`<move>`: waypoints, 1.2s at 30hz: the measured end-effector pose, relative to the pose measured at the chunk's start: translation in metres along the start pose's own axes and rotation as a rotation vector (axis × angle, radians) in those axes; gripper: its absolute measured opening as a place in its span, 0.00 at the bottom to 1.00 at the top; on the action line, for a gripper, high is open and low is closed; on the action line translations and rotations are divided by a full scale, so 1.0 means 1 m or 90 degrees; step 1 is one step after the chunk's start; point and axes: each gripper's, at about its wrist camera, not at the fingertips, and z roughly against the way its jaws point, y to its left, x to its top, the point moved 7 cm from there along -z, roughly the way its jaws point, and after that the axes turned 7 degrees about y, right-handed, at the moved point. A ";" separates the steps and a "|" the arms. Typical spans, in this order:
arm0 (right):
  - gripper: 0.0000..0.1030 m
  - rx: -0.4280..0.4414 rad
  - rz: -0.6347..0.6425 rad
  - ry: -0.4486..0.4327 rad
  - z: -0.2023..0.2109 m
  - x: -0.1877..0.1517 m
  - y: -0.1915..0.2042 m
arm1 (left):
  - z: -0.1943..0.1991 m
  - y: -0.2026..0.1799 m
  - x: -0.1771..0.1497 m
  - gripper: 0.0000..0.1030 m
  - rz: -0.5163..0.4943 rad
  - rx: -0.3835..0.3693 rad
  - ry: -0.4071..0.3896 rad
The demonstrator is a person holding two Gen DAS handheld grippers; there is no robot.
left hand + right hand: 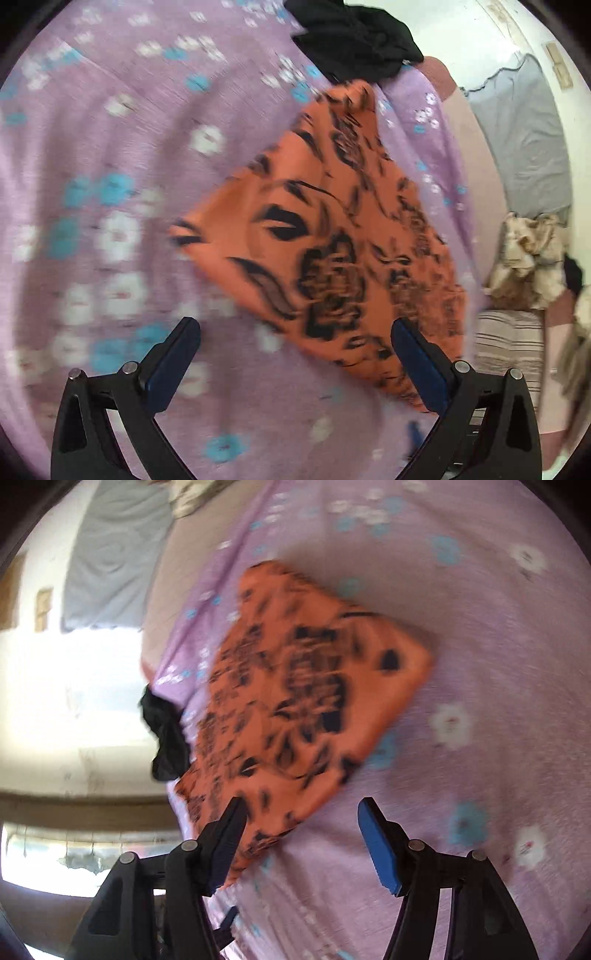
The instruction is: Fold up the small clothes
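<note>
Lilac flowered bedsheet under folded orange cloth — both hand-held grippers spread, empty; striped fabric only leftward.

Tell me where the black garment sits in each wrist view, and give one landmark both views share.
Left wrist view: the black garment lies crumpled at the top edge, right of centre, just above the orange patterned cloth.
Right wrist view: the black garment sits at the left middle, at the edge of the lilac flowered sheet, beside the orange patterned cloth's left side.
Shared landmark: the orange patterned cloth, lying next to the garment in both.
</note>
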 end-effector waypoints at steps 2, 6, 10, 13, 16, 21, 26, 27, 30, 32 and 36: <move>0.65 0.029 -0.019 -0.009 -0.003 0.006 -0.003 | -0.005 -0.004 0.006 0.99 0.000 -0.001 -0.019; 0.64 0.068 -0.016 -0.047 -0.016 0.025 0.005 | -0.007 -0.011 0.023 0.99 0.013 -0.031 -0.072; 0.64 0.114 -0.027 -0.077 -0.025 0.040 0.012 | -0.007 -0.011 0.042 0.99 0.022 -0.088 -0.101; 0.65 0.139 -0.028 -0.090 -0.029 0.047 0.017 | -0.006 -0.006 0.042 0.69 0.017 -0.082 -0.114; 0.58 0.126 -0.008 -0.096 -0.032 0.050 0.023 | -0.016 -0.006 0.044 0.39 0.013 -0.056 -0.110; 0.18 0.084 -0.005 -0.114 -0.039 0.053 0.019 | -0.015 -0.007 0.047 0.28 0.007 -0.063 -0.117; 0.15 0.054 0.127 -0.180 -0.012 0.039 0.057 | 0.009 -0.018 0.036 0.25 -0.023 -0.061 -0.142; 0.15 0.051 0.145 -0.189 -0.005 0.034 0.062 | 0.015 -0.020 0.032 0.24 -0.029 -0.064 -0.146; 0.15 0.042 0.169 -0.192 0.012 0.015 0.059 | 0.032 -0.015 0.011 0.24 -0.035 -0.065 -0.145; 0.15 0.039 0.165 -0.182 0.022 0.003 0.049 | 0.041 -0.007 -0.009 0.24 -0.034 -0.054 -0.138; 0.15 -0.003 0.163 -0.163 0.035 -0.018 0.019 | 0.036 0.017 -0.047 0.29 -0.028 0.015 -0.101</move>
